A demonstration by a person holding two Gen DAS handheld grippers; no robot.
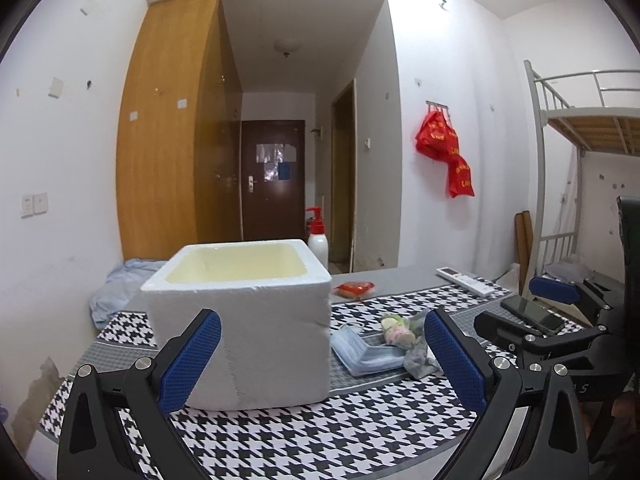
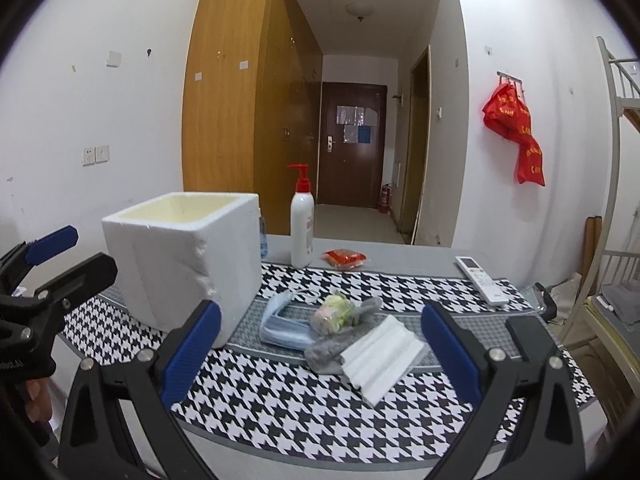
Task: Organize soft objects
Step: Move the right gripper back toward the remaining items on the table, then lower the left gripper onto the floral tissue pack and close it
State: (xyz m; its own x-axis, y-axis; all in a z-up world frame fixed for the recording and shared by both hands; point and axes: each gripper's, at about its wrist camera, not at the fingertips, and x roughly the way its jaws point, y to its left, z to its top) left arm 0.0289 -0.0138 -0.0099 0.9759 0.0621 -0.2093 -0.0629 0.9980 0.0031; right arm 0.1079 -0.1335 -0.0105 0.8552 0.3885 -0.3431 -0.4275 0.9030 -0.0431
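Note:
A white foam box [image 1: 244,320] with an open top stands on the houndstooth cloth; it also shows in the right wrist view [image 2: 180,264]. Beside it lie a blue face mask [image 2: 280,322], a small pale plush bundle [image 2: 332,314], a grey sock [image 2: 340,344] and a white tissue pack [image 2: 382,356]. The mask [image 1: 370,354] and the bundle [image 1: 398,330] also show in the left wrist view. My left gripper [image 1: 320,356] is open and empty in front of the box. My right gripper [image 2: 320,344] is open and empty, just short of the soft items.
A pump bottle [image 2: 302,232], a red packet [image 2: 345,259] and a white remote [image 2: 482,280] lie at the table's far side. A phone [image 1: 532,312] lies at the right. A blue cloth [image 1: 116,288] is heaped behind the box. A bunk bed [image 1: 580,128] stands right.

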